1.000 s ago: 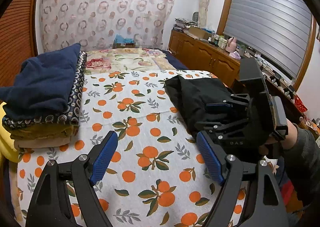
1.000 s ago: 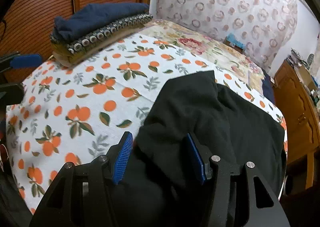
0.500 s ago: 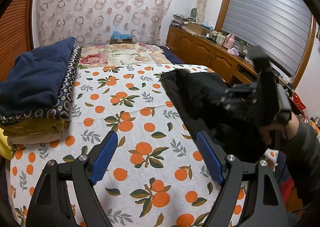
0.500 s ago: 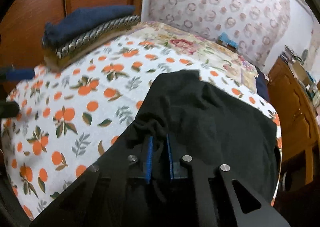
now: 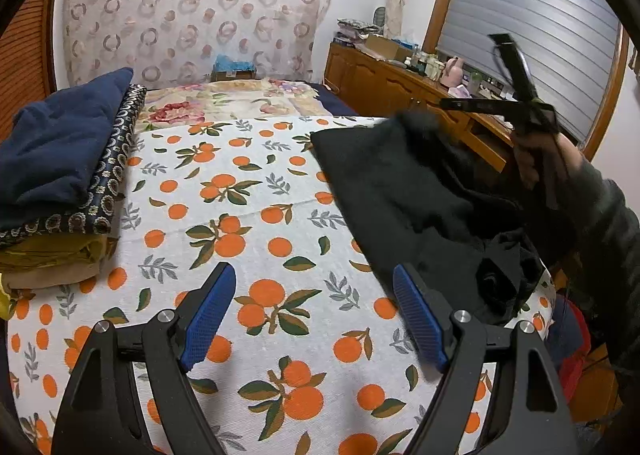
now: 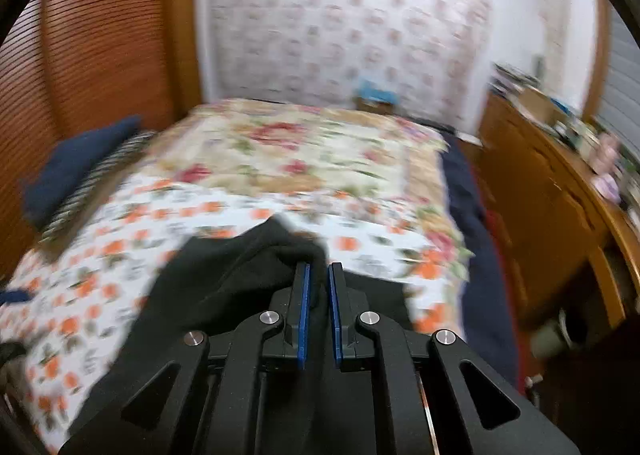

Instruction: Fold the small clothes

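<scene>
Right gripper (image 6: 318, 279): blue pads drawn close together, pinching a fold of the black garment (image 6: 240, 267) between them — the cloth bunches up just ahead of the fingertips and drapes away to its left and underneath it.
Right gripper from the other camera (image 5: 516, 95): seen blurred, held up in a hand (image 5: 532, 159) above the right edge of the bed, the garment's upper edge lifted toward it.
Black garment (image 5: 400, 199): partly raised at its far right corner, the rest lying on the orange-print sheet (image 5: 248, 239); a crumpled part sits near the bed's right edge, just beyond the left gripper's right finger.
Left gripper (image 5: 314, 303): jaws spread wide apart, nothing between them, hovering over the orange-print sheet; its right pad (image 5: 416, 319) is close to the garment's near edge, though contact cannot be told.
Folded stack (image 5: 60, 183): well to the left of the left gripper — a navy piece on top, a dark patterned one beneath, mustard and tan layers at the bottom.
Floral bedspread (image 6: 304, 151): ahead of the right gripper, beyond the sheet.
Wooden cabinet (image 6: 552, 191): to the right gripper's right, cluttered on top.
Patterned curtain (image 5: 192, 7): far ahead, behind the bed.
</scene>
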Tool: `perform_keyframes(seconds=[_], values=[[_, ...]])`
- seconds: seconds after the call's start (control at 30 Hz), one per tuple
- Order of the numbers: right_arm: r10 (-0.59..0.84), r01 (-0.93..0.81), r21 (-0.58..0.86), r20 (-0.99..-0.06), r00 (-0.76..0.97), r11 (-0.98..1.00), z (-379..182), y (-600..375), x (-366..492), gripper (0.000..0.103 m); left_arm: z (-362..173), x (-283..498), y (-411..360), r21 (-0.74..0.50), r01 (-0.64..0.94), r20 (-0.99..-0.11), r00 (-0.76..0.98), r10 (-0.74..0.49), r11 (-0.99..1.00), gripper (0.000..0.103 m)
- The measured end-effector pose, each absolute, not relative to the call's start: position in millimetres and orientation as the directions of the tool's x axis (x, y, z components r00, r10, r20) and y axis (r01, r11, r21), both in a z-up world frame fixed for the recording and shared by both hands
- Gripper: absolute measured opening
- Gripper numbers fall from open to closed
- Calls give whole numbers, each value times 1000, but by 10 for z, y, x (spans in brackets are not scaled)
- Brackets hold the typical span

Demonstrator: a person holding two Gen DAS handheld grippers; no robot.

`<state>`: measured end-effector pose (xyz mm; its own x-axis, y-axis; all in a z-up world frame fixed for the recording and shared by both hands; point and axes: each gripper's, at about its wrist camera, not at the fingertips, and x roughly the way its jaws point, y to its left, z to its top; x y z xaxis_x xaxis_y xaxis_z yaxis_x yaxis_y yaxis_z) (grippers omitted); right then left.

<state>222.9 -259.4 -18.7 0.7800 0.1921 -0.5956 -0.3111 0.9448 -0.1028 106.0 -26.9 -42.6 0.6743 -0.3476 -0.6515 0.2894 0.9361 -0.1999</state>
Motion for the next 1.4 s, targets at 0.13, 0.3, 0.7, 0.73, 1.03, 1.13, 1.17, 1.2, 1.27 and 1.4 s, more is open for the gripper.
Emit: perform_keyframes(seconds=[0.13,0.3,0.7,0.73,1.03,1.13,1.17,1.2,1.27,1.4], values=[[167,-238,-35,-614,771,971,-244,-2777,2290,11,-451,1066,-301,-199,295,-658,667,-350,935,82],[212,-307,-44,-631,746,951,-326,-2621,2026,27,-473,1075,-330,-209,295,-656,664,-357,932,82],[352,-376,139,-728,589,916,-629,-2480,2433,49,-631,1152,-488,-210,306,-685,632,-363,928,82],[356,-373,151,-737,574,915,-644,-2467,2466,49,-664,1173,-519,-210,309,-691,624,-364,928,82],[299,-296,109,-612,732,949,-128,-2955,2388,5,-737,1155,-578,-215,313,-703,608,-369,925,82],[201,-204,68,-633,748,977,-103,-3166,2444,5,-718,1140,-622,-209,323,-702,607,-372,923,82],[196,-199,68,-637,746,978,-113,-3212,2441,5,-717,1136,-627,-209,327,-701,608,-374,922,82],[177,-188,51,-634,752,981,-119,-3236,2416,5,-714,1133,-639,-208,331,-700,607,-376,921,82],[135,-172,2,-629,765,985,-137,-3244,2343,9,-715,1117,-664,-203,337,-701,605,-377,919,82],[170,-203,22,-641,749,979,-188,-3167,2096,28,-735,1102,-705,-197,347,-706,599,-379,917,82]])
